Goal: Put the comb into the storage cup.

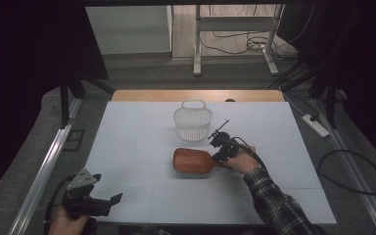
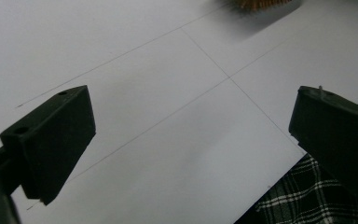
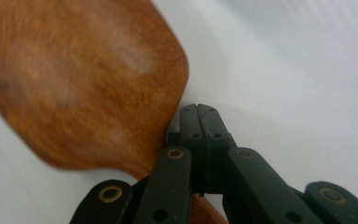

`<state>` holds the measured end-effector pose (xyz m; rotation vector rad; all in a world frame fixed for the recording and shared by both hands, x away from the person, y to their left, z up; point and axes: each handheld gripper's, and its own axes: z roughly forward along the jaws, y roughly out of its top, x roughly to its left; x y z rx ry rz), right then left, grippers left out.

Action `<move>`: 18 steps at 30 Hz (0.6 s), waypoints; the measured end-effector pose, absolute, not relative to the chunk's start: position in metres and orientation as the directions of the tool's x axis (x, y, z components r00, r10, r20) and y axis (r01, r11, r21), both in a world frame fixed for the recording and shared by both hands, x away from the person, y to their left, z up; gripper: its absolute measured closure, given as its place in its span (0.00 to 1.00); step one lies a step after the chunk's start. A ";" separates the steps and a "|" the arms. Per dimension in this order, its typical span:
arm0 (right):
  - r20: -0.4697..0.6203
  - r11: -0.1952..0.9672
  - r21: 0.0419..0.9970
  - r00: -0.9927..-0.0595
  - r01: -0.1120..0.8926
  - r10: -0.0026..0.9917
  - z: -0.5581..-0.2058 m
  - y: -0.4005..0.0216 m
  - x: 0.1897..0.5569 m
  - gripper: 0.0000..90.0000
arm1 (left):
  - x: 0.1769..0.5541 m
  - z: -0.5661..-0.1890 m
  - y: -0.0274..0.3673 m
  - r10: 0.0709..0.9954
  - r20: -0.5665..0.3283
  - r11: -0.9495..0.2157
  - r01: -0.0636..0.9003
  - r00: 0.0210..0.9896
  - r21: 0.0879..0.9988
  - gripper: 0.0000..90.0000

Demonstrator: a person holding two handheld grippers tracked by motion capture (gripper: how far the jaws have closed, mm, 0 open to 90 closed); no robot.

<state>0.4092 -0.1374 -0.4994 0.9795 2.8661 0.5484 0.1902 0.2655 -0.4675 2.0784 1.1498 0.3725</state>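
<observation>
Two black jaws stand wide apart, one at lower left, one at right, with nothing between the left gripper (image 2: 186, 126). Below them lies a white table (image 2: 168, 93) crossed by thin lines. Plaid sleeve (image 2: 303, 200) at lower right; a blurred brown thing (image 2: 261, 3) at the top edge.

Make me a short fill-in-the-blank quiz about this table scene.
1. The right claw is shut on a wooden ____.
2. The white basket stands ____ the paddle, farther from the person.
3. The left claw has its jaws ____.

Answers: paddle; behind; open
</observation>
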 end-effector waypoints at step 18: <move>0.091 0.719 0.365 -0.791 0.592 0.605 -0.497 -0.164 0.374 0.99 | 0.190 -0.467 0.264 0.821 -0.080 -0.353 0.613 0.565 0.706 0.02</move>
